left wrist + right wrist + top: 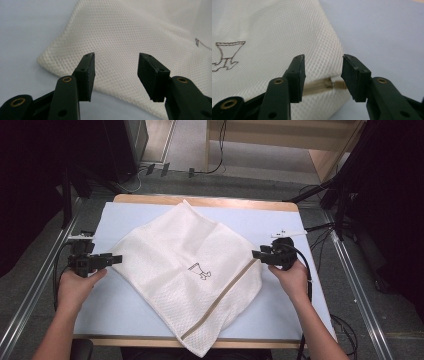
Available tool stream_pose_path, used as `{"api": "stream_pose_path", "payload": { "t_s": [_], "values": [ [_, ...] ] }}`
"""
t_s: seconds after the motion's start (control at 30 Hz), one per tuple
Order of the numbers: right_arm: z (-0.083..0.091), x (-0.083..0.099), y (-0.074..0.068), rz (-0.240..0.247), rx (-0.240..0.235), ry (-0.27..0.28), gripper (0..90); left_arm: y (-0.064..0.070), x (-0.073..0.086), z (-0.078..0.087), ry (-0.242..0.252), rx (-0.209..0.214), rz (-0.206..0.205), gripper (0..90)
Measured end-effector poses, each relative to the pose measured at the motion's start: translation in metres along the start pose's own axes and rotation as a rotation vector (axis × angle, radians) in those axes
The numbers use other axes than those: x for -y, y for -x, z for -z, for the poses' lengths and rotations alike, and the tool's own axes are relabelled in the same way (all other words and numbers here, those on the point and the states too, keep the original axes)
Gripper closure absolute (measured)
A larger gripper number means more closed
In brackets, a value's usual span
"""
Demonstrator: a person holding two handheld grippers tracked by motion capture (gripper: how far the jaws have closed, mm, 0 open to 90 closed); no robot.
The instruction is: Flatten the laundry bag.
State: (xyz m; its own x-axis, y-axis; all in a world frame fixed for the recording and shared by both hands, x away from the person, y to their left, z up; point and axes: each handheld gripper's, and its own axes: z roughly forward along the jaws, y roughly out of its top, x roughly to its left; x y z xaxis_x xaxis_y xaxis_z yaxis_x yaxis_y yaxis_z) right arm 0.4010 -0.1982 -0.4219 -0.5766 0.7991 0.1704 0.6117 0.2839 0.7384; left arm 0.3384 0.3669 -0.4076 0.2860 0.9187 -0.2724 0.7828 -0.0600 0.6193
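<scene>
A pale blue-grey table top with a light wooden edge [150, 212] carries a large cream-white mesh laundry bag [175, 250], laid flat and turned like a diamond, one corner pointing to the far edge and the opposite corner hanging just over the near edge. A beige zipper band [225, 297] runs along the bag's right-hand near side, from its right corner down toward the near corner; a small dark line drawing [200, 271] sits near the middle of the fabric.

The bag lies between the two tools. The left gripper [107, 259] is released, jaws apart, pointing at the bag's left corner, which lies just ahead of the jaws in the left gripper view and is not yet between them. The right gripper [257, 254] is likewise released, jaws apart, aimed at the right corner, where the white zipper pull [333, 79] shows between them in its own view. I judge each hand equally near its own corner, so the likely grasp is one corner apiece.
</scene>
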Motion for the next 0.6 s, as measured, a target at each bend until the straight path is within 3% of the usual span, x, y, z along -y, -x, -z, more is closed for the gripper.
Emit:
{"api": "stream_pose_path", "payload": {
  "t_s": [0.13, 0.23, 0.3, 0.4, 0.5, 0.6],
  "values": [
    [-0.021, -0.014, 0.004, 0.012, 0.015, -0.015, 52.8, 0.003, 0.015, 0.001, -0.013, -0.007, 0.007, 49.0],
    [-0.028, -0.017, 0.006, 0.015, 0.009, -0.015, 52.9, 0.002, 0.024, 0.000, -0.031, -0.005, 0.036, 49.4],
    [-0.035, -0.017, 0.010, 0.004, -0.002, -0.005, 52.8, 0.001, 0.029, 0.000, -0.034, -0.011, 0.052, 49.9],
    [-0.043, -0.018, 0.013, -0.010, -0.010, -0.037, 51.7, 0.004, 0.037, -0.006, -0.059, 0.003, 0.069, 50.1],
    [-0.050, -0.017, 0.014, -0.009, -0.014, -0.051, 50.8, 0.011, 0.040, -0.014, -0.086, -0.006, 0.055, 48.0],
    [-0.053, -0.016, 0.014, -0.005, -0.013, -0.063, 50.6, 0.015, 0.039, -0.020, -0.087, 0.004, 0.066, 46.0]
  ]
}}
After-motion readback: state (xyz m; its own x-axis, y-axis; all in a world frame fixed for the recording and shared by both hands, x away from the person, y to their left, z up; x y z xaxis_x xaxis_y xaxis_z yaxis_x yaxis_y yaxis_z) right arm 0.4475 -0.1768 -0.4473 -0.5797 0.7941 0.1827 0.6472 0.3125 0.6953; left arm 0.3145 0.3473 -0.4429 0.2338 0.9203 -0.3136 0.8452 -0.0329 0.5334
